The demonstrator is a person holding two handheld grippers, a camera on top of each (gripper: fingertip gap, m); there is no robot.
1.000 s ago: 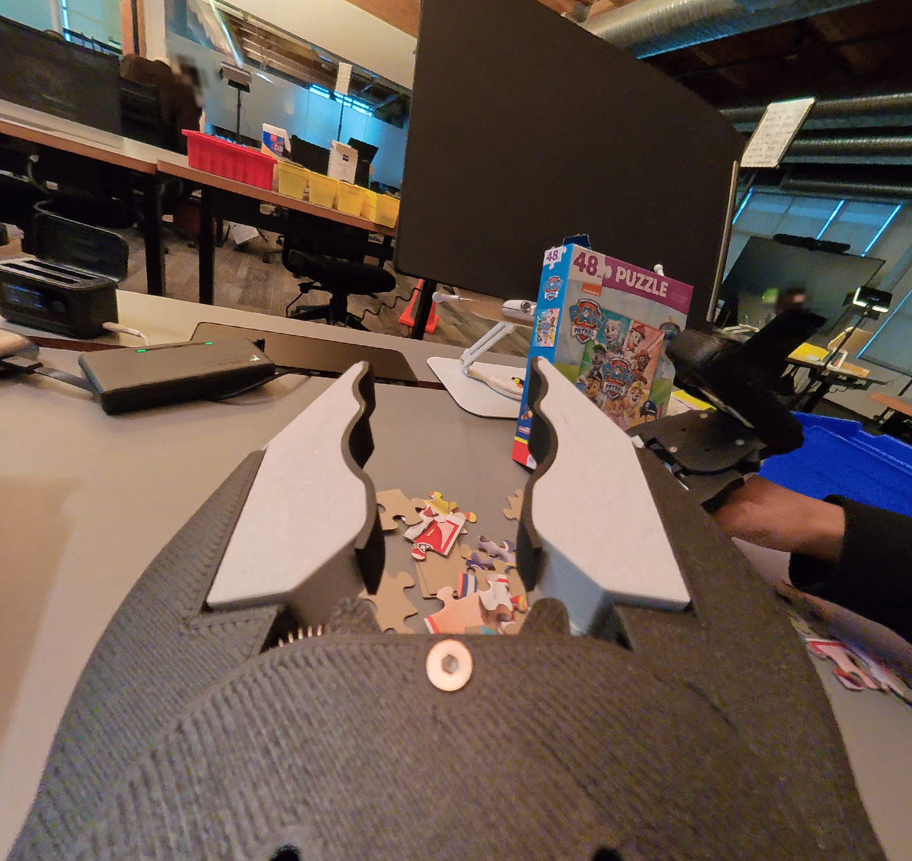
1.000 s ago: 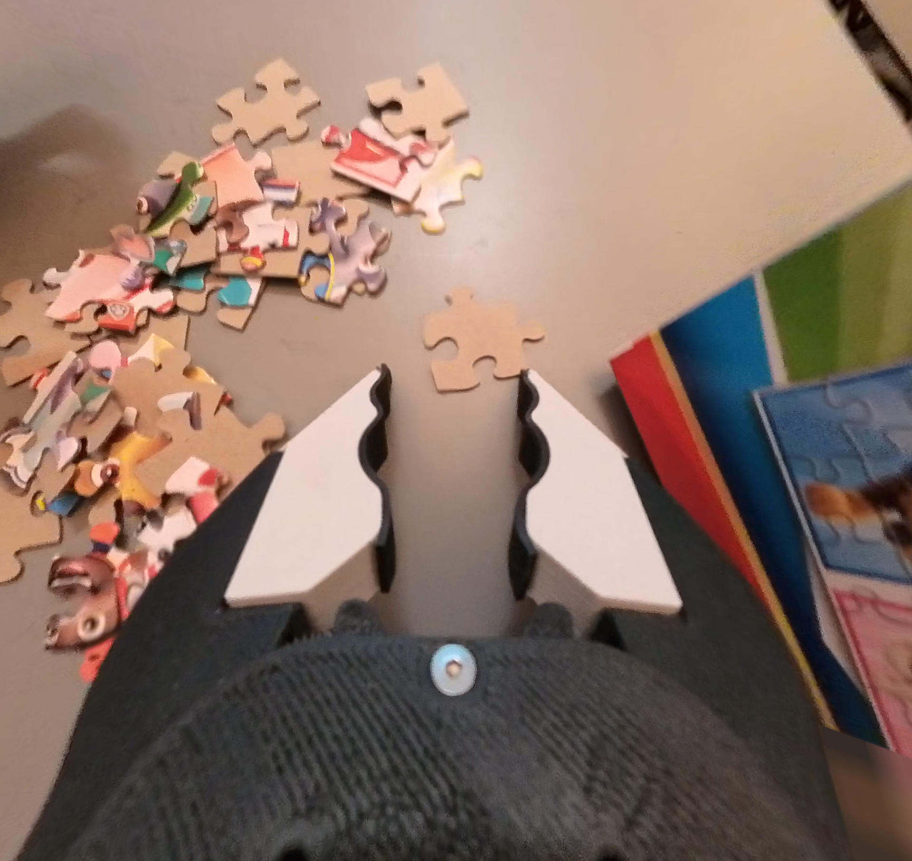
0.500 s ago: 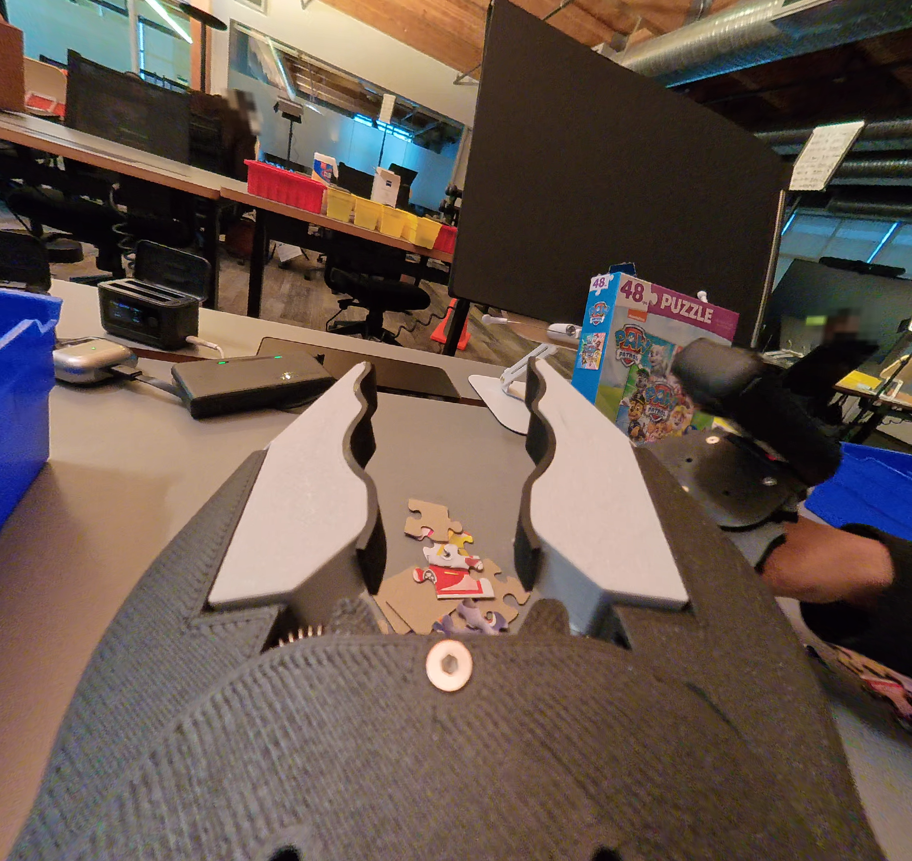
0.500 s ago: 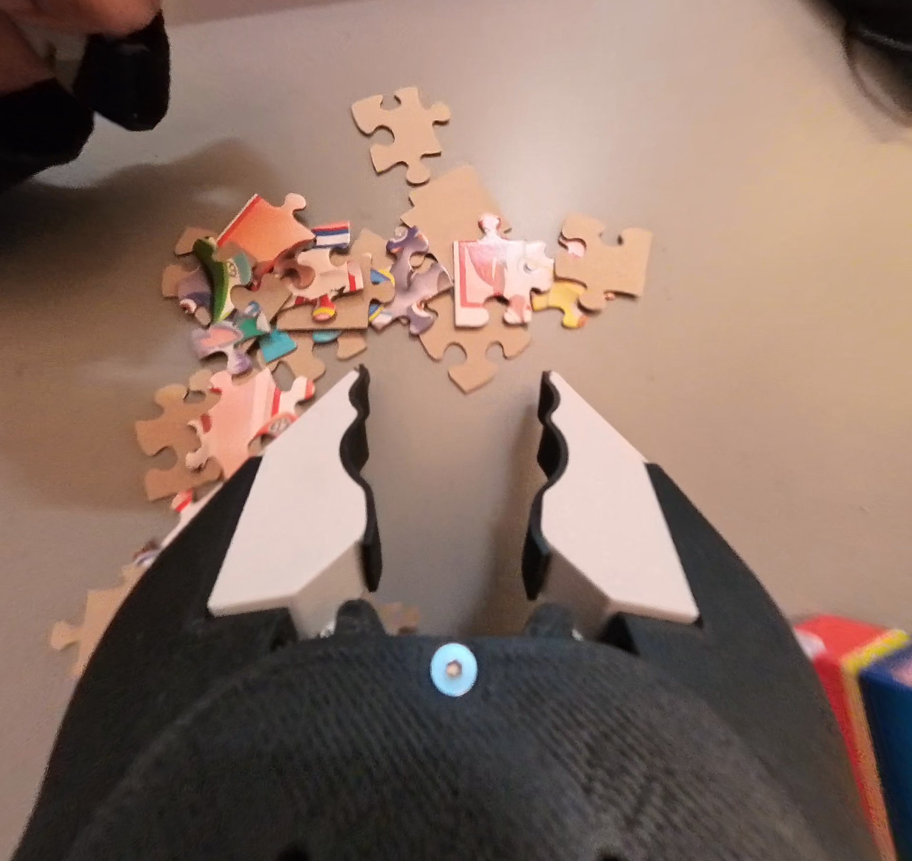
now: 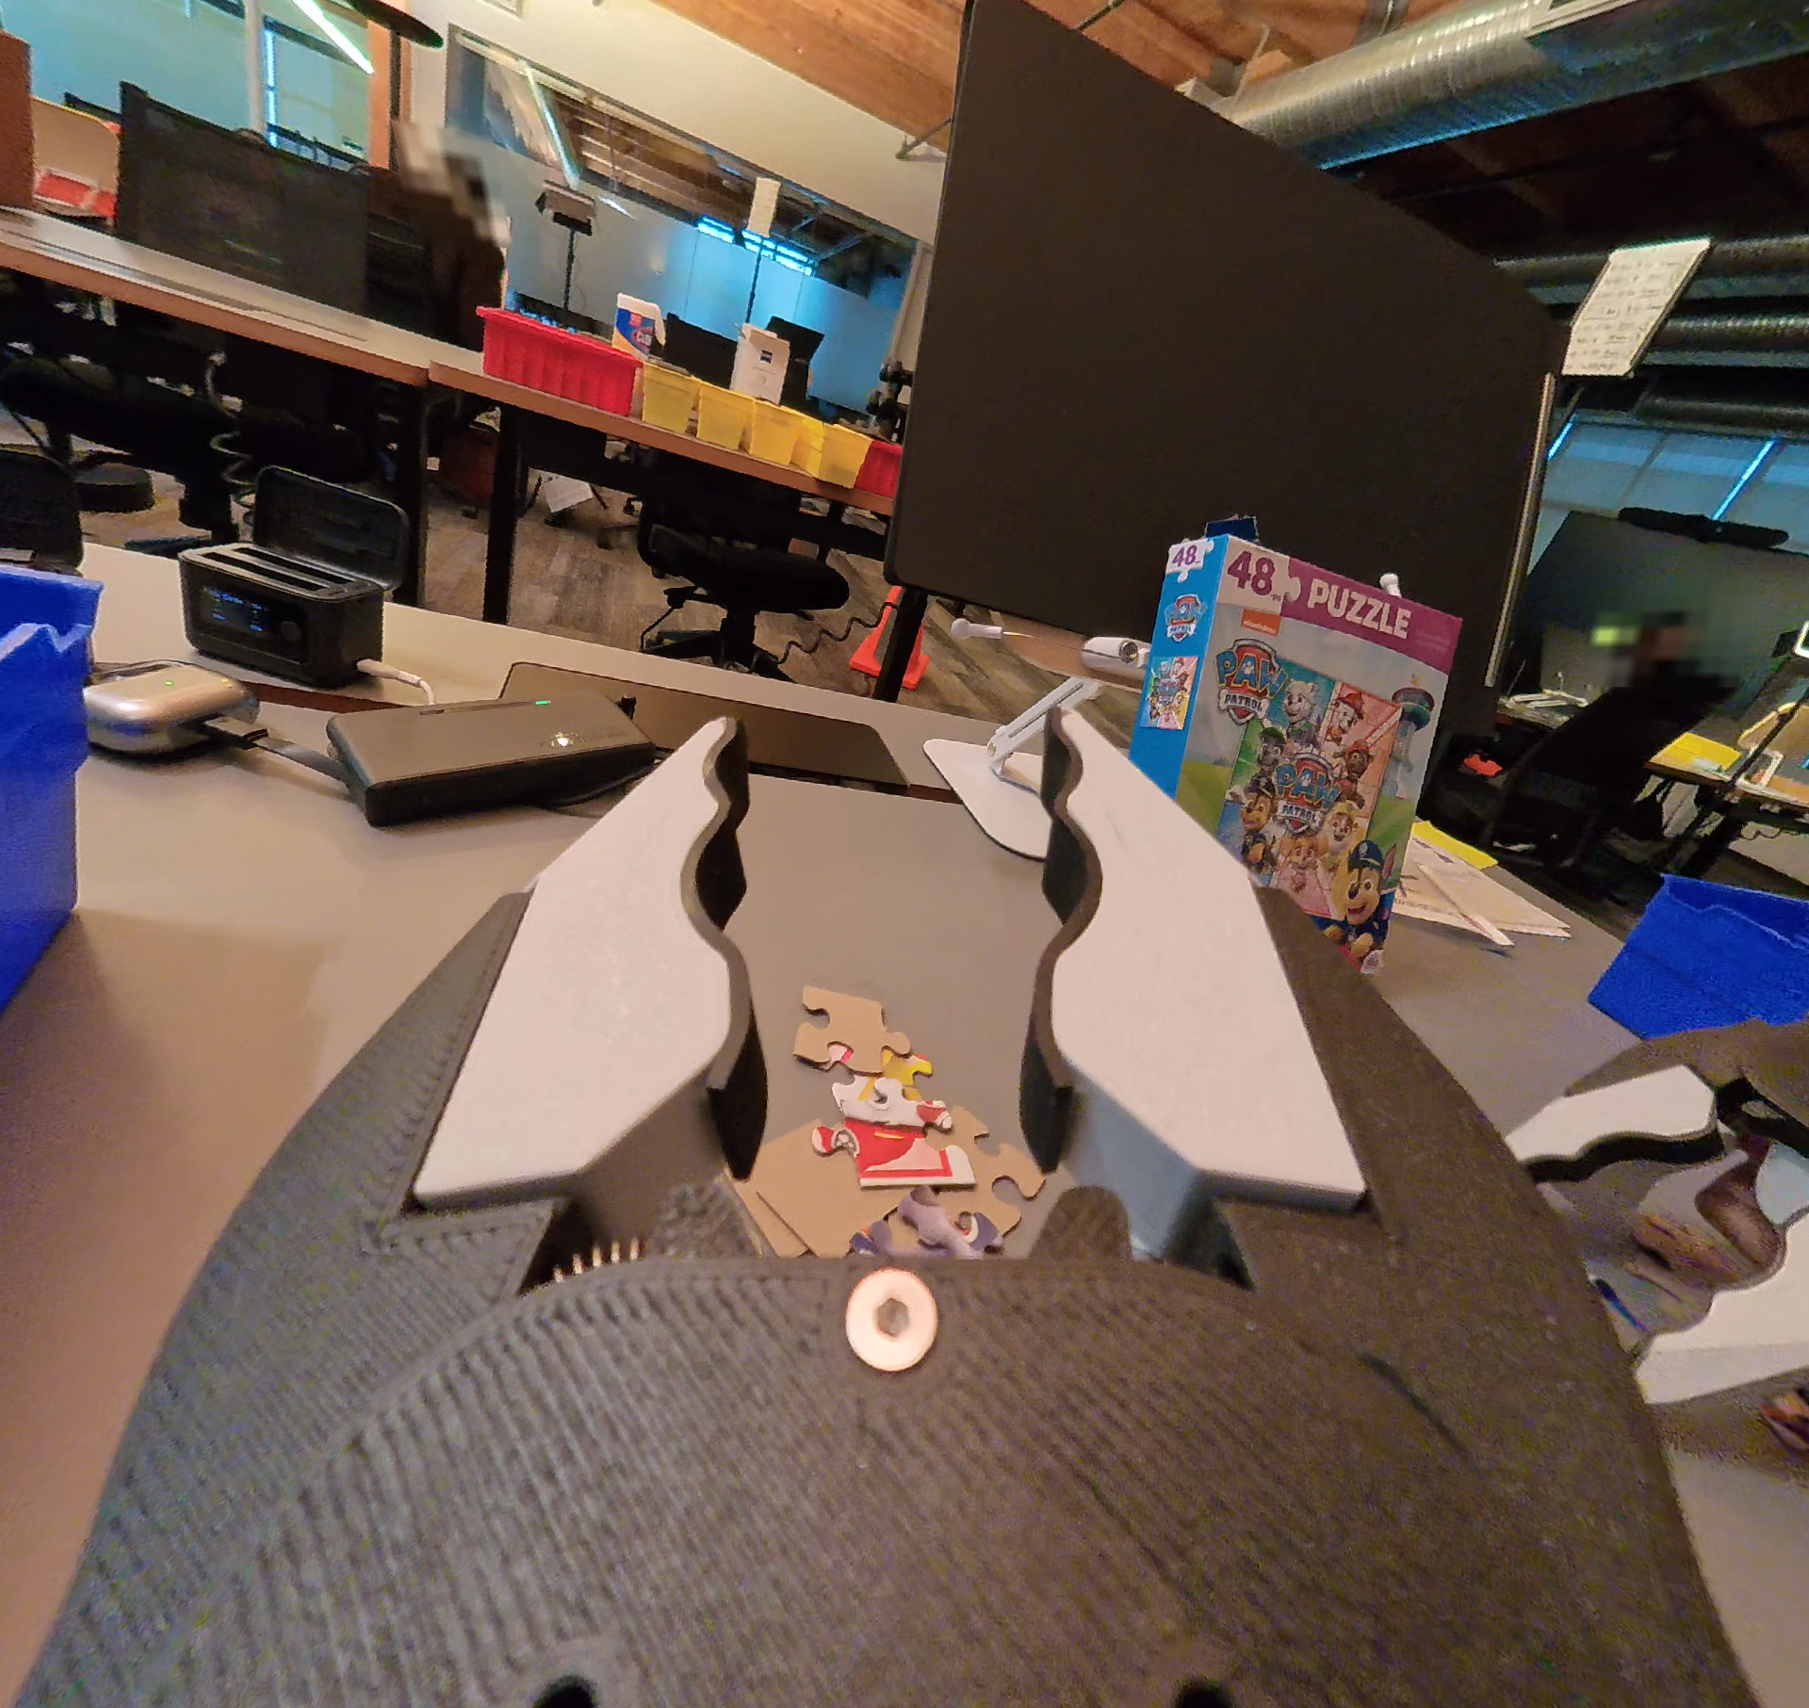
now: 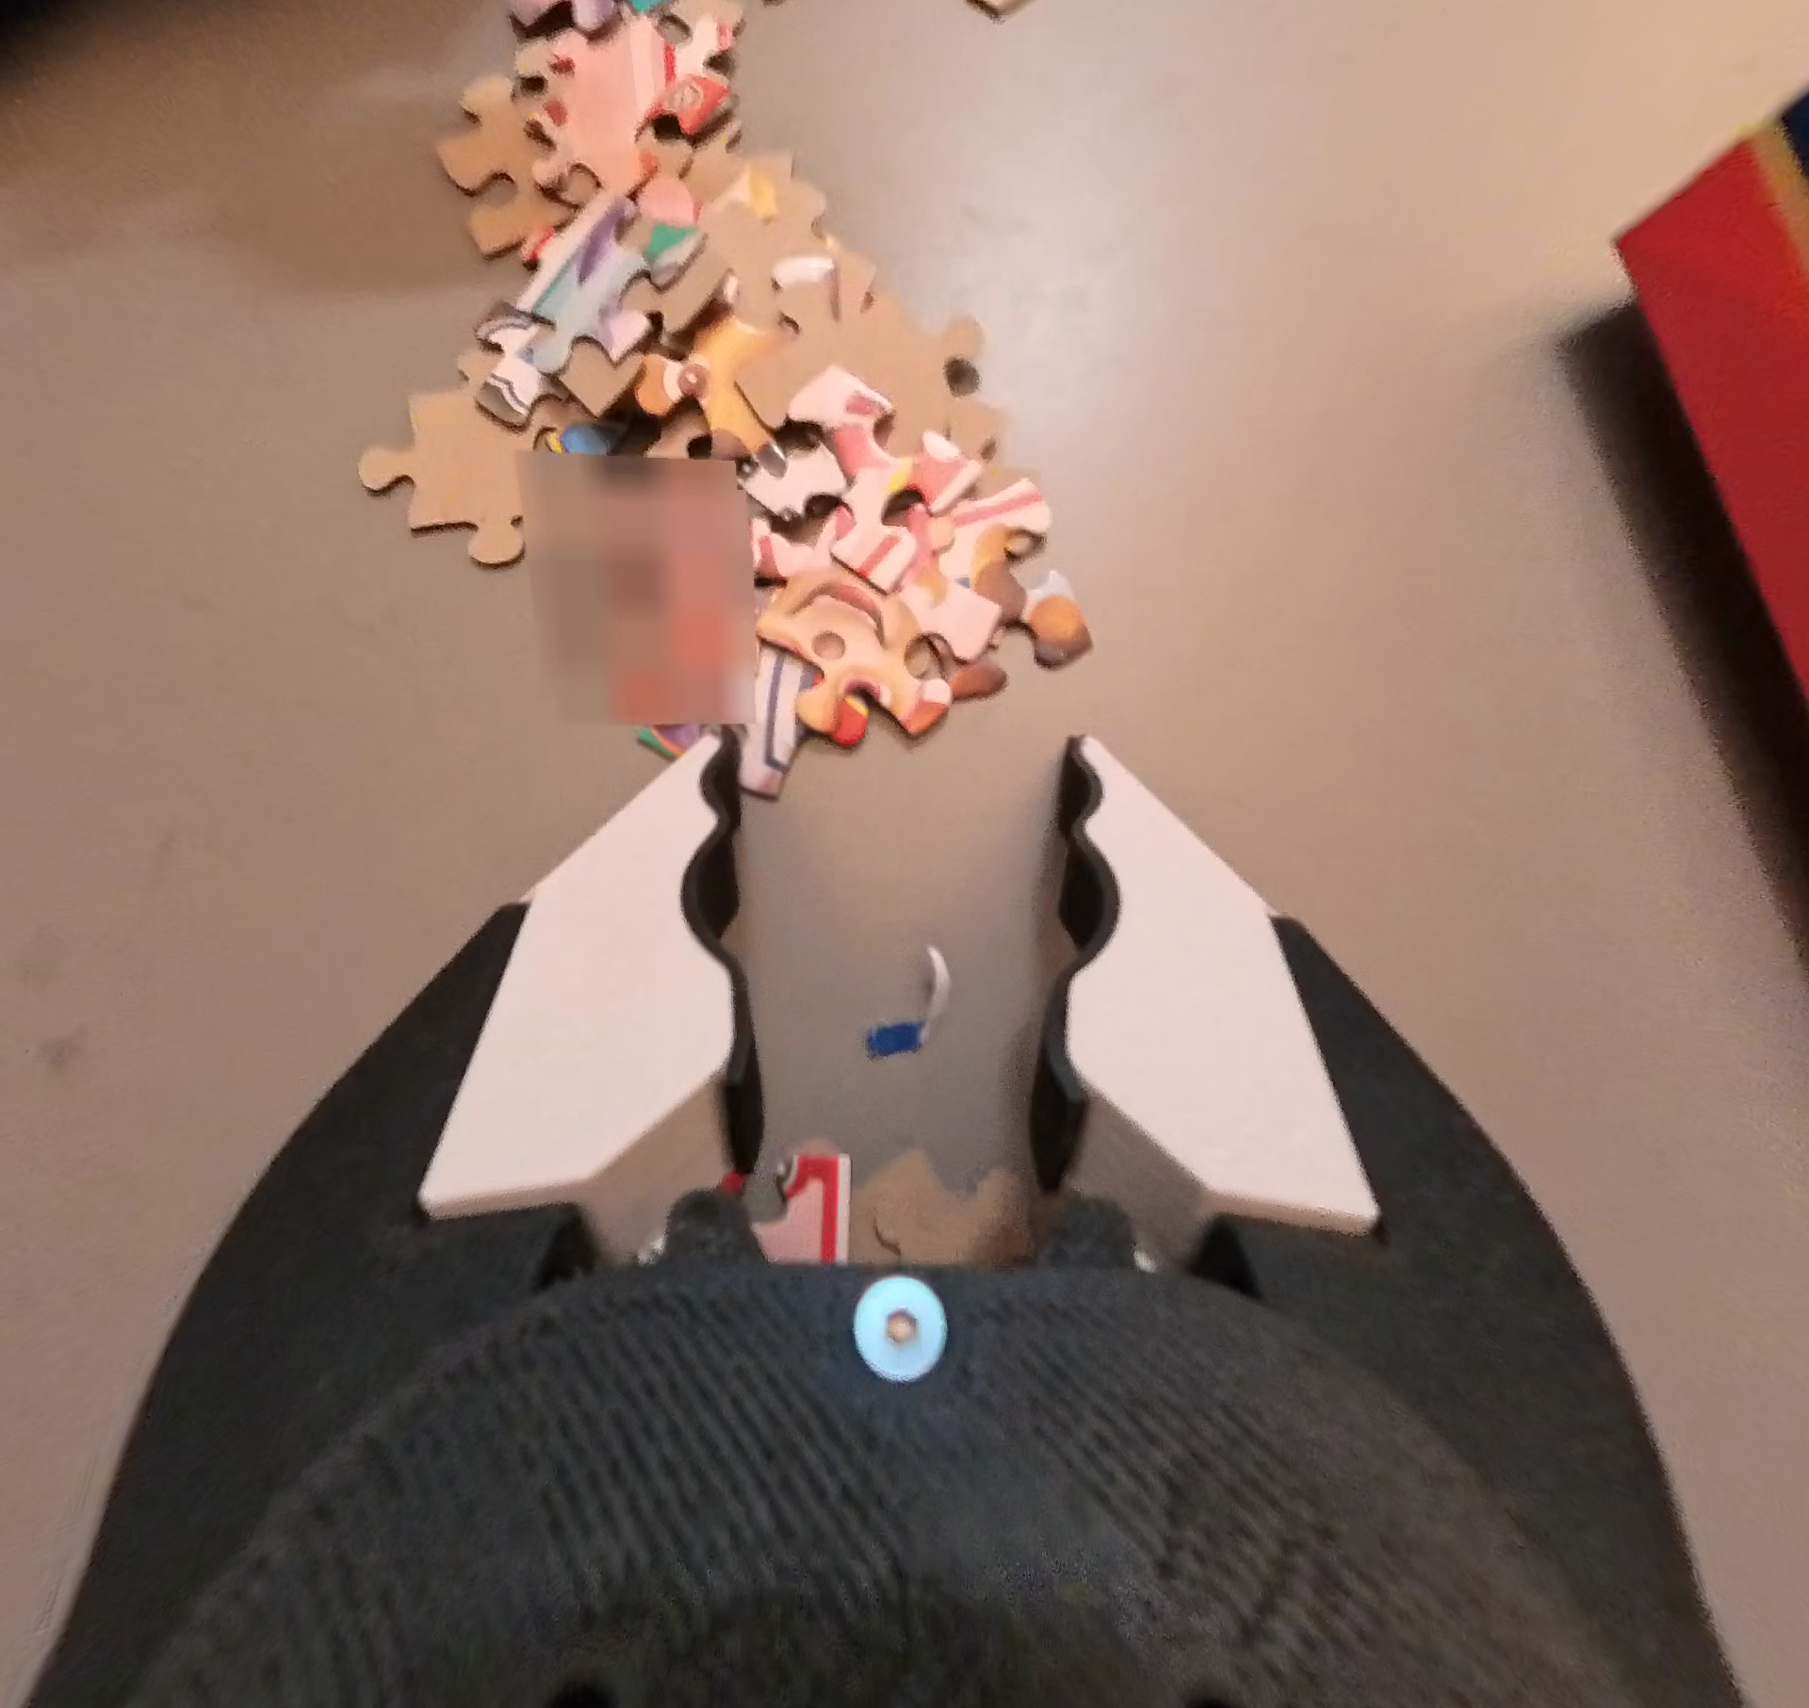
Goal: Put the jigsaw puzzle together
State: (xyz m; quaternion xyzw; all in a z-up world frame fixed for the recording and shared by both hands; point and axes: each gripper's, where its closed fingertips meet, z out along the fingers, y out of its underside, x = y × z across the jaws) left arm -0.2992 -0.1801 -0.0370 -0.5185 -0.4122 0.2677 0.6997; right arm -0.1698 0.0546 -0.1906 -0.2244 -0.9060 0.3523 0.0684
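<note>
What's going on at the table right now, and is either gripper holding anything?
A person holds two grippers over a grey table strewn with loose puzzle pieces. The left gripper is open and empty, low over a few pieces, facing the upright puzzle box. The right gripper points down at the pile's near edge, also open, gripping nothing.

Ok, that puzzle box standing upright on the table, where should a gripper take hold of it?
Grip the puzzle box across its thin blue side panel, coming in level from the left gripper's side. It stands upright and looks slim, so the open jaws probably span only its narrow depth, not its wide front.
</note>
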